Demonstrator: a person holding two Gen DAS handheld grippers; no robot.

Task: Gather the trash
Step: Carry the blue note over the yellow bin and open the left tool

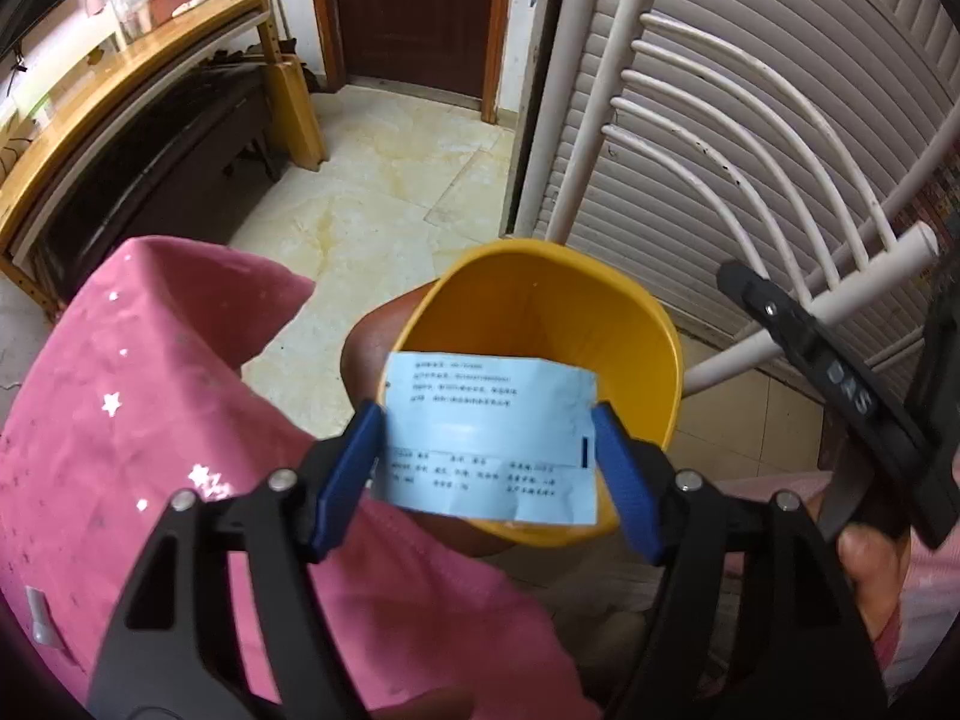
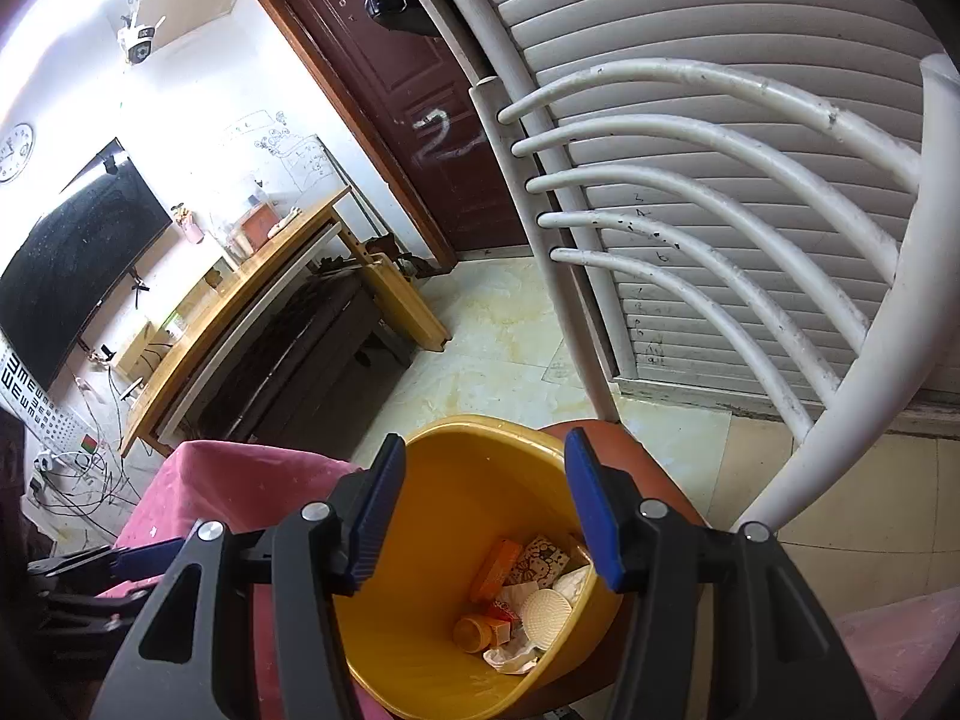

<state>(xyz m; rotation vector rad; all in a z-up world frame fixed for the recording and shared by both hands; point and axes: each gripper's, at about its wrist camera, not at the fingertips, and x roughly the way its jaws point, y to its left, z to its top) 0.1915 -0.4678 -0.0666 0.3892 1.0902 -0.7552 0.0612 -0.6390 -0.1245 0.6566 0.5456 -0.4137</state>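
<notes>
My left gripper is shut on a light blue printed paper slip, held by its two side edges just above the near rim of a yellow bin. The bin stands on a brown chair seat. My right gripper is open and empty above the same yellow bin. In the right wrist view the bin holds several pieces of trash: orange packets, a patterned box, white crumpled paper. The right gripper's black body shows at the right of the left wrist view.
A white chair back with curved slats rises behind the bin. A pink star-patterned cloth covers the surface at left. A slatted shutter, a dark door, a wooden desk and tiled floor lie beyond.
</notes>
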